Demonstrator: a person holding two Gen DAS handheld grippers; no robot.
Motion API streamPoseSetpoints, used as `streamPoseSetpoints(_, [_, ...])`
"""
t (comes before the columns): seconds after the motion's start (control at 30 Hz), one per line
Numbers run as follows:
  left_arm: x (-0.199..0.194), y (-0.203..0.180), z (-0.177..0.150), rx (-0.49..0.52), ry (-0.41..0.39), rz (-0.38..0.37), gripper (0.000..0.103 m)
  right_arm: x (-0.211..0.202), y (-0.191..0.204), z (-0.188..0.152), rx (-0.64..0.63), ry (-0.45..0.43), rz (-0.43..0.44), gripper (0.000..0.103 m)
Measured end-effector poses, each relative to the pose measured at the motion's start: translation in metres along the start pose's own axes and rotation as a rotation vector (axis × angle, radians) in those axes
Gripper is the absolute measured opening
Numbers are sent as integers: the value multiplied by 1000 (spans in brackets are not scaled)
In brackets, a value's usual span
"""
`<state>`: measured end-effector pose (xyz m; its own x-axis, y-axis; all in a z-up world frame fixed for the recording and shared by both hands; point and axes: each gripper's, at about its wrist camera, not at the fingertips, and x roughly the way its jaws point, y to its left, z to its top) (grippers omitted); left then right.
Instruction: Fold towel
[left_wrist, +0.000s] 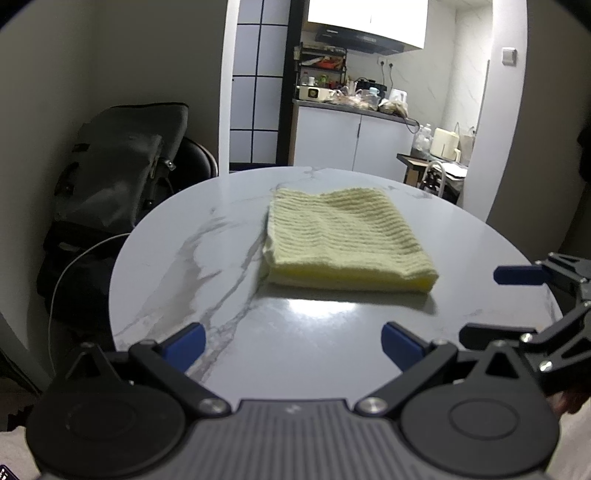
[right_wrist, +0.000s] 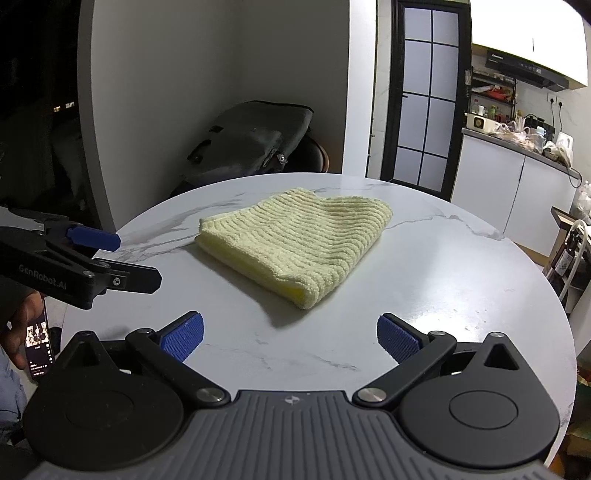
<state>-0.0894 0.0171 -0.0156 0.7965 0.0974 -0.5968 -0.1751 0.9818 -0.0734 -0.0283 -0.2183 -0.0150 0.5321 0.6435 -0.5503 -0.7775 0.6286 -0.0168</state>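
A pale yellow ribbed towel (left_wrist: 343, 240) lies folded into a thick rectangle on the round white marble table (left_wrist: 184, 266). It also shows in the right wrist view (right_wrist: 299, 240). My left gripper (left_wrist: 293, 347) is open and empty, held back from the towel over the table's near edge. My right gripper (right_wrist: 290, 338) is open and empty, also short of the towel. The right gripper shows at the right edge of the left wrist view (left_wrist: 498, 304). The left gripper shows at the left of the right wrist view (right_wrist: 136, 258).
A dark bag (left_wrist: 122, 166) sits on a chair behind the table at the left. A kitchen counter (left_wrist: 351, 107) with clutter stands beyond. A hand holds a phone (right_wrist: 38, 343) at the lower left. A small rack (right_wrist: 569, 254) stands to the right.
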Motion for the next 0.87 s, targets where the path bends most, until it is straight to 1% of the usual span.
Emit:
streamPoseSetpoints(0.13, [2, 0, 0, 2, 5, 14, 103, 0, 1, 0, -8, 3, 2, 103])
streamPoseSetpoints(0.4, [5, -1, 4, 10, -2, 16, 103, 0, -2, 1, -11, 4, 13, 103])
streamPoseSetpoints(0.63, [14, 5, 8, 1, 18, 34, 103, 8, -6, 1, -5, 20, 30, 103])
streamPoseSetpoints(0.87, [15, 7, 13, 25, 34, 34, 103, 13, -10, 7, -1, 24, 40, 103])
